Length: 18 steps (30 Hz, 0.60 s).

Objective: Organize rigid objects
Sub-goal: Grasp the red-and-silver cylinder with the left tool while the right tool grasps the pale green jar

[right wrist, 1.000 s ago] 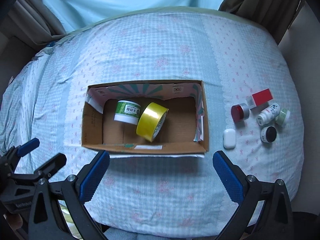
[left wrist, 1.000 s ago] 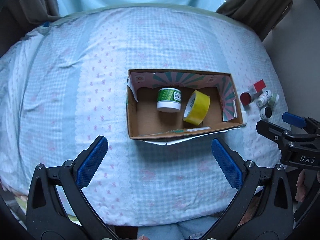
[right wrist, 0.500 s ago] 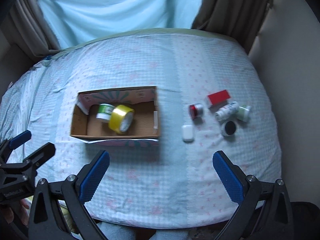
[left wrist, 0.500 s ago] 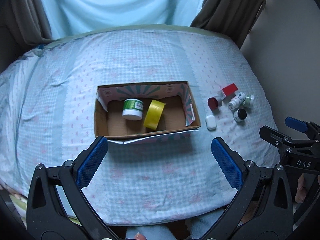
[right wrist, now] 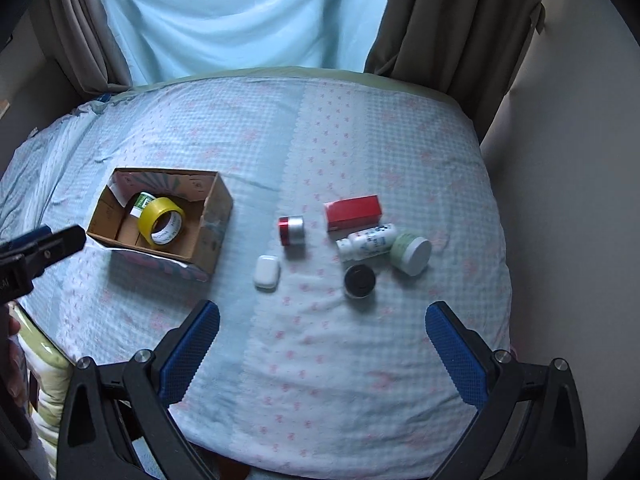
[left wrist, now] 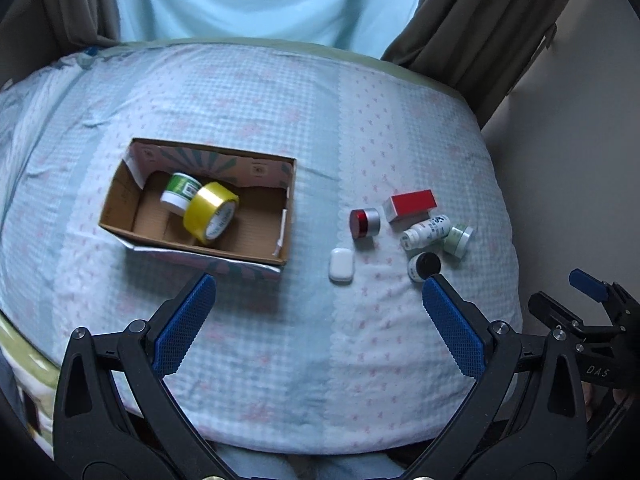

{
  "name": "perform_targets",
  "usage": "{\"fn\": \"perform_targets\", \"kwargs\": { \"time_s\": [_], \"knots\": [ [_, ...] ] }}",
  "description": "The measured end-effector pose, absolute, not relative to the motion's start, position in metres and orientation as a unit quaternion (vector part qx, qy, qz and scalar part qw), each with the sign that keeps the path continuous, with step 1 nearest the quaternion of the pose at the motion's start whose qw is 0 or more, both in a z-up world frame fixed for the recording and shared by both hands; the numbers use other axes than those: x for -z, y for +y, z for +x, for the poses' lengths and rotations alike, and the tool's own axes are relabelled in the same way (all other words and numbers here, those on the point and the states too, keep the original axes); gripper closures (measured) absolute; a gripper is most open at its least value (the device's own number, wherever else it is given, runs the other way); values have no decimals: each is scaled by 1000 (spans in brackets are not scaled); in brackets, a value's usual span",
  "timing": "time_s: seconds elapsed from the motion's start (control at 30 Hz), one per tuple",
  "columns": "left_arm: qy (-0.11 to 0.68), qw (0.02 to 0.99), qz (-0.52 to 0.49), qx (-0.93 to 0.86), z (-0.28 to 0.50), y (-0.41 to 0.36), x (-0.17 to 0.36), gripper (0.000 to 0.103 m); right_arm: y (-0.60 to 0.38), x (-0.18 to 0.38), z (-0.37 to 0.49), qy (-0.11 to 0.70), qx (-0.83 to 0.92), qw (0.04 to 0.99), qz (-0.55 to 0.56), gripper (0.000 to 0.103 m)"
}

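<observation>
Cardboard box (left wrist: 120, 200) sits on the bed (left wrist: 256, 112), left of centre, w/ a yellow tape roll (left wrist: 210, 213) leaning on a green-and-white jar (left wrist: 180, 194) inside. Rest of the rigid items lie in a loose cluster to the right, apart from the box: white case (right wrist: 267, 272) nearest it, red-and-silver jar (right wrist: 292, 230) on its side, red box (right wrist: 353, 212), white bottle (right wrist: 366, 242) on its side touching a pale green jar (right wrist: 411, 252), black-lidded jar (right wrist: 359, 281) just in front. Left claw (left wrist: 318, 328) released, fingers spread wide, nothing between them, hovering over the bed's near edge. Right claw (right wrist: 322, 348) likewise released & empty, fingers wide, the cluster just beyond its tips.
</observation>
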<state>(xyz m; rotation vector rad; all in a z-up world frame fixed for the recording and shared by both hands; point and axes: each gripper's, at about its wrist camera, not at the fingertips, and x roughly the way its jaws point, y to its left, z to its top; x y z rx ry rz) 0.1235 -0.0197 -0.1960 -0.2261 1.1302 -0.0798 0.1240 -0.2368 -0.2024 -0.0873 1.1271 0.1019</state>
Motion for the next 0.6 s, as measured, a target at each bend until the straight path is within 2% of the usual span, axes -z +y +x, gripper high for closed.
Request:
{"fn": "perform_targets", "kwargs": {
  "time_s": [0.3,0.6],
  "knots": [
    [560,818,-129,32,154,-75,244,0,-307,224,147,527,-85,845,-35,0],
    [580,803,-136,10,203,-127,313,0,-376,289,196,556,-69,827,-49,0]
  ]
}}
